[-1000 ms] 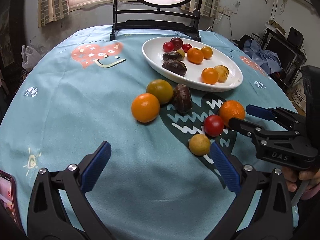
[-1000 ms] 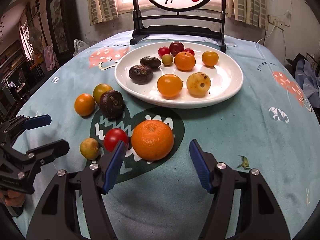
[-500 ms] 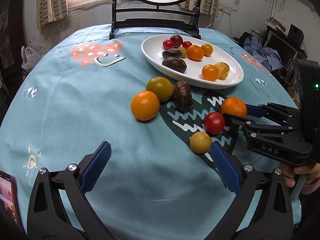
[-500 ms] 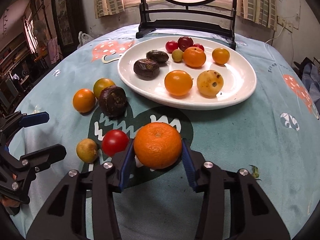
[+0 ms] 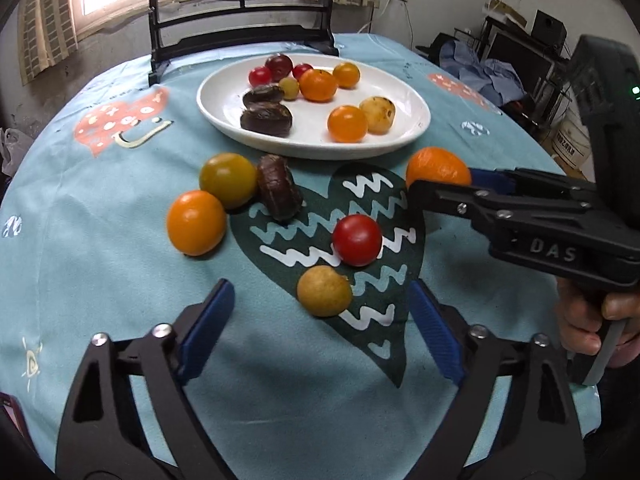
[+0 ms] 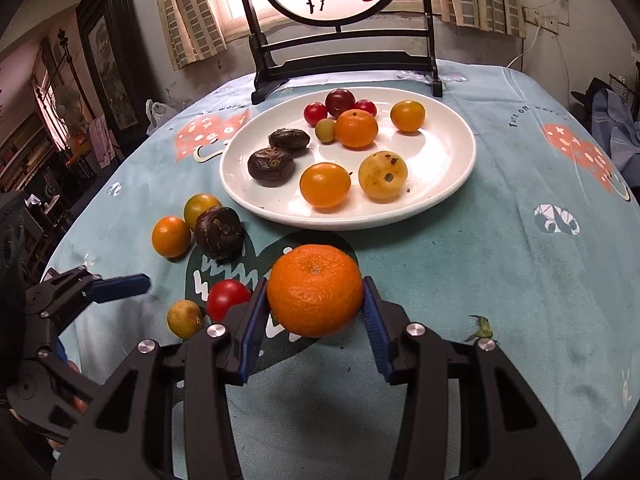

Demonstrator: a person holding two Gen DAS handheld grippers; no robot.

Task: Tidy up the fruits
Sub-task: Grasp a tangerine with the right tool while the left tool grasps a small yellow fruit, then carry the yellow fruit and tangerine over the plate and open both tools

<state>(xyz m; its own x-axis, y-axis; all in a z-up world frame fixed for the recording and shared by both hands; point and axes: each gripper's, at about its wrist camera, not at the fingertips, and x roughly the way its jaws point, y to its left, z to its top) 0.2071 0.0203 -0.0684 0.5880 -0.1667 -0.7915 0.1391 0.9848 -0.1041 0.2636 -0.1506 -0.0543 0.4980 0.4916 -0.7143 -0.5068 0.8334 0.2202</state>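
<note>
Clamped from both sides: right gripper (image 6: 314, 312) closed on the tangerine (image 6: 315, 290), blue pads (image 6: 251, 326) pressed against its flanks, fruit seated between the fingertips and apparently raised just off the blue tablecloth (image 6: 500, 248), to judge by the shadow beneath. Seen from the left wrist view as well, tangerine (image 5: 437, 167) pinched at the tip of the right gripper (image 5: 440, 188), just short of the near rim of the white plate (image 5: 416, 120). Judged as the carry step of one transfer: fruit secured, not yet delivered. Called for next, probably: a forward move over the plate rim, then a gentle release onto a bare patch, likely the open right part of the dish, clear of the yellow spotted fruit (image 6: 383, 175) and the orange tomato (image 6: 325, 185) already there.

Held wide open and empty: left gripper (image 5: 320, 332), hovering low over the cloth with the small yellow-brown fruit (image 5: 324, 291) just ahead, between its fingertips but untouched. Beyond that, loose on the cloth: red tomato (image 5: 357, 240), dark wrinkled fruit (image 5: 279, 193), greenish-yellow fruit (image 5: 228, 180) and orange fruit (image 5: 196, 222), those three huddled together. Five loose pieces waiting, so roughly halfway along by this count. Farther back, behind the plate: dark wooden stand (image 6: 344, 60) with its round painted panel.
</note>
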